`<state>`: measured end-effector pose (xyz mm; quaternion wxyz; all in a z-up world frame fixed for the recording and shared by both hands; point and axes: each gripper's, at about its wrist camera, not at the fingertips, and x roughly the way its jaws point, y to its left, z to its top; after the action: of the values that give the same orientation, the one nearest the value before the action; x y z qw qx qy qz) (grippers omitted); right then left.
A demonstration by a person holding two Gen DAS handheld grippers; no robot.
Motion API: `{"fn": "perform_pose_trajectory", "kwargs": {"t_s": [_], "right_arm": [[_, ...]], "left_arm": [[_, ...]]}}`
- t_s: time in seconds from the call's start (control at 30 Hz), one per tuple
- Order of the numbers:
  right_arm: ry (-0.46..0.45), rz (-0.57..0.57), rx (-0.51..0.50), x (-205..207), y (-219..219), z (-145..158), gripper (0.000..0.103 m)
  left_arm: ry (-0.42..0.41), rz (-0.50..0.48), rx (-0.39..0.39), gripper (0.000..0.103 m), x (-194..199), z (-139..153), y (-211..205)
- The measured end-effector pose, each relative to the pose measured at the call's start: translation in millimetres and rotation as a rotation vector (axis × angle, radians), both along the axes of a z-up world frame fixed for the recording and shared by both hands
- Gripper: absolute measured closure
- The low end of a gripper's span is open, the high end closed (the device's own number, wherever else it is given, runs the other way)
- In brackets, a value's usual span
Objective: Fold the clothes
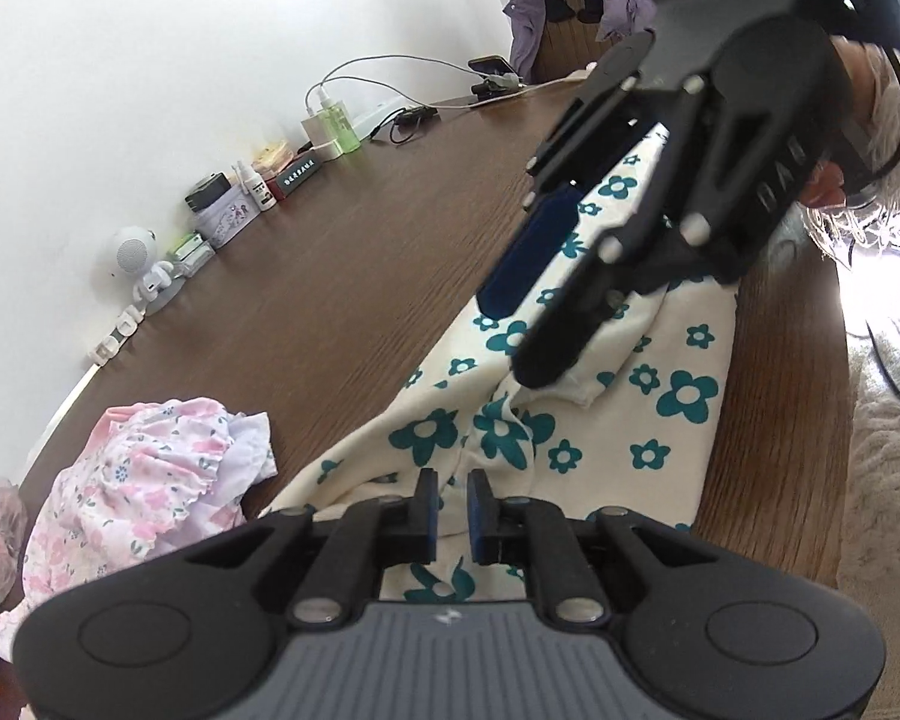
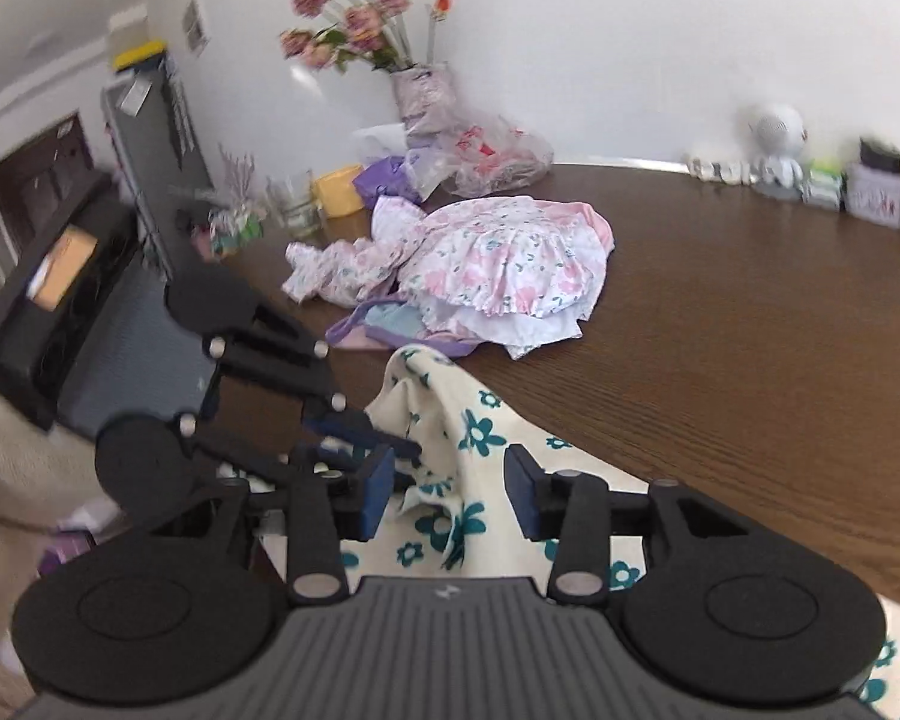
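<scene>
A cream garment with teal flowers (image 1: 660,420) (image 2: 480,426) lies stretched along the near edge of the brown table (image 1: 360,240) (image 2: 750,360). My left gripper (image 1: 453,498) (image 2: 402,441) stands with its jaws narrow, pinching a raised fold at the garment's end, which stands up in a peak in the right wrist view. My right gripper (image 1: 513,339) (image 2: 450,480) hovers over the garment's middle, jaws wide apart, one fingertip (image 1: 534,372) low against the fabric. Cloth lies beneath its pads but is not squeezed.
A heap of pink floral clothes (image 1: 144,480) (image 2: 498,270) lies on the table beyond the garment. Small bottles, boxes and a white speaker (image 1: 132,255) (image 2: 774,126) line the wall. A vase of flowers (image 2: 420,90) and plastic bags (image 2: 492,156) sit at the corner.
</scene>
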<state>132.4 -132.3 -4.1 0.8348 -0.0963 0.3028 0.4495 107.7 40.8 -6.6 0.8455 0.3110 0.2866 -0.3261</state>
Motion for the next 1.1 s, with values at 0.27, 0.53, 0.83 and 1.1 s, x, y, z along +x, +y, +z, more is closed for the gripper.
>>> {"fn": "perform_pose_trajectory", "kwargs": {"t_s": [0.27,0.53,0.83,1.1], "right_arm": [[0.031,-0.091,-0.013,-2,-13,-9,0.062],[0.114,-0.165,0.109,10,-42,-9,0.062],[0.176,-0.084,0.051,37,18,-21,0.077],[0.193,-0.079,0.131,34,11,-13,0.101]], "left_arm": [[0.008,-0.005,0.034,0.074,3,2,-32],[-0.042,0.124,0.028,0.102,-2,-2,-33],[-0.034,0.193,0.01,0.099,-24,-7,-27],[0.029,0.214,-0.01,0.097,2,-13,-34]]}}
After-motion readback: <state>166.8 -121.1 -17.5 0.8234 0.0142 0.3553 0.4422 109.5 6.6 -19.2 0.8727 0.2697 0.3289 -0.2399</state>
